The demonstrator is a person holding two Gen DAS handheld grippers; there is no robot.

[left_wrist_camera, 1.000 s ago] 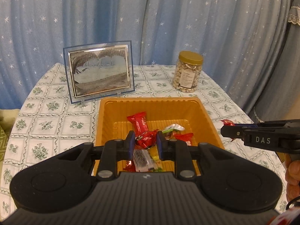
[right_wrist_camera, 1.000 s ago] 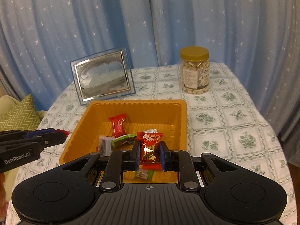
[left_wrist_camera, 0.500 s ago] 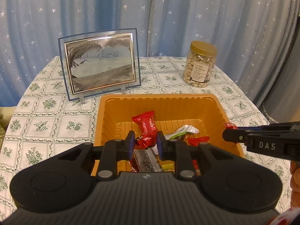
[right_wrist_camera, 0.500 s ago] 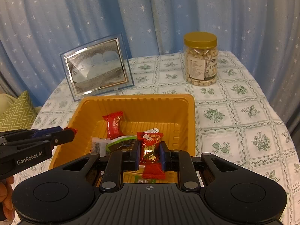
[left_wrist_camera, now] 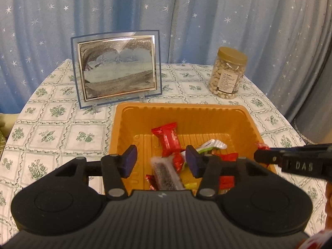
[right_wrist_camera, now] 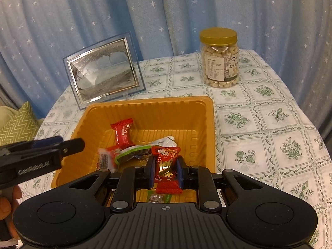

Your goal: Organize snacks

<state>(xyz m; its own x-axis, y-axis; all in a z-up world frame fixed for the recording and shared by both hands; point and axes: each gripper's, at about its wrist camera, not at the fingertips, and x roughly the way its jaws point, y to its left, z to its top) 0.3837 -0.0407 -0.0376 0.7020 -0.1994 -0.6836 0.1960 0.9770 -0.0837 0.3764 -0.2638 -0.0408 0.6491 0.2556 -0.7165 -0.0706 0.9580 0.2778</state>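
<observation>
From the left wrist, the left gripper [left_wrist_camera: 161, 161] is hanging with jaws spread and nothing between them over the orange tray [left_wrist_camera: 182, 112], where loose snacks [left_wrist_camera: 168, 140] are lying.

From the right wrist, the right gripper [right_wrist_camera: 165, 171] is pinching a red candy [right_wrist_camera: 166, 166] above the tray's near edge. The release is probably best made low and over the bare floor at the tray's back, so the wrapper is not bouncing onto the tabletop [right_wrist_camera: 259, 122].
</observation>
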